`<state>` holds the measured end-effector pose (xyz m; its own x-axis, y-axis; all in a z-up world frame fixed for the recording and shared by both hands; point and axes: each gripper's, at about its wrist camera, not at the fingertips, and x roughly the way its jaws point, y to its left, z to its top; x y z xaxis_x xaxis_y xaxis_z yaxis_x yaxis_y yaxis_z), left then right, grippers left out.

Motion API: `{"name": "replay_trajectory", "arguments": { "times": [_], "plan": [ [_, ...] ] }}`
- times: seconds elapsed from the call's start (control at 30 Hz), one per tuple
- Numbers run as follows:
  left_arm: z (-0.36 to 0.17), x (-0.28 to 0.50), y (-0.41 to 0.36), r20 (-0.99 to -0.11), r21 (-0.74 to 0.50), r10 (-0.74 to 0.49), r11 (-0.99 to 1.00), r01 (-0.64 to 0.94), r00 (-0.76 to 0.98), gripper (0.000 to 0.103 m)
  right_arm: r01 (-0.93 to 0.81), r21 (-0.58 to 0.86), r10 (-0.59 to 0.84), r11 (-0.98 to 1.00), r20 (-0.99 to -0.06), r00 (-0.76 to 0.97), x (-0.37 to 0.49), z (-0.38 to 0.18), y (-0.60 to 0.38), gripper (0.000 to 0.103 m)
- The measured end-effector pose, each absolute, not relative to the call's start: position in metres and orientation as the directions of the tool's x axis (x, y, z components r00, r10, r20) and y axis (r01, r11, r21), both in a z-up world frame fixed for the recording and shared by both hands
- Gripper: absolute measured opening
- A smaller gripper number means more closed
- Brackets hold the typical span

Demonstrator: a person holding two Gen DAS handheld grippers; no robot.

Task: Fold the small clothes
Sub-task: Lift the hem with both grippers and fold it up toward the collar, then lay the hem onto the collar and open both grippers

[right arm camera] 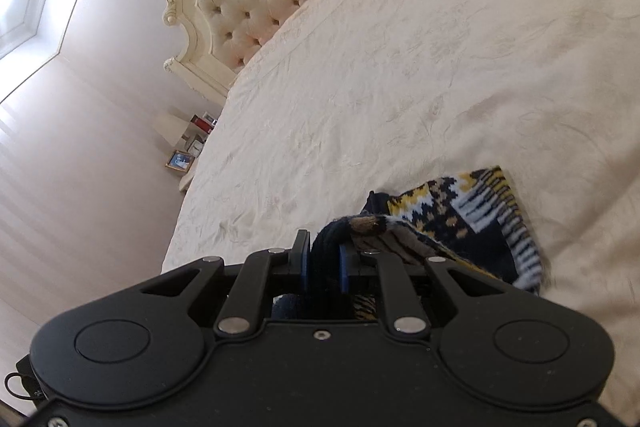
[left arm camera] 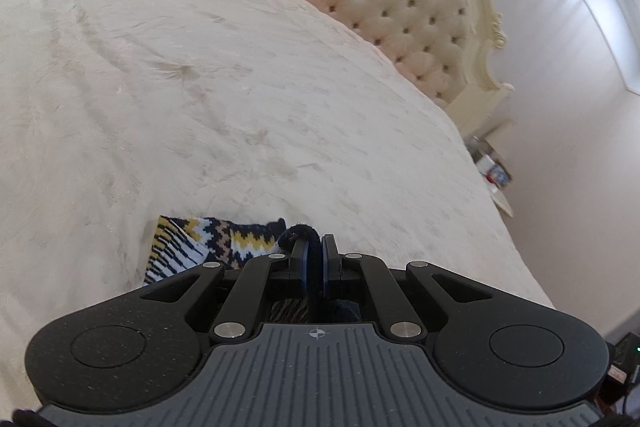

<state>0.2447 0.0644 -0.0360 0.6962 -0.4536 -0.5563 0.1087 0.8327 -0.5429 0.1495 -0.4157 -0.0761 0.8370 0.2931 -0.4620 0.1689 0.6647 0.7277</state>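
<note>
So both grippers were pinching the same patterned knit sock (right arm camera: 472, 223) on the cream bedspread (left arm camera: 200, 87): left gripper (left arm camera: 314, 247) and right gripper (right arm camera: 324, 247) each clamped on its dark cuff.

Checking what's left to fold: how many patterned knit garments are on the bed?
1. The patterned knit garment lies near the edge of the bed, its dark end pinched by both the left gripper and the right gripper. Others may lie out of view.
</note>
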Motion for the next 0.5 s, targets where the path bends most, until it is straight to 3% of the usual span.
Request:
{"name": "replay_trajectory", "arguments": {
  "times": [0.5],
  "plan": [
    [-0.084,0.328,0.052,-0.669,-0.490,-0.363,0.871,-0.018,0.649,0.006,0.250,0.723,0.305,0.644,-0.542,0.783,0.243,-0.121,-0.446,0.022]
  ]
}}
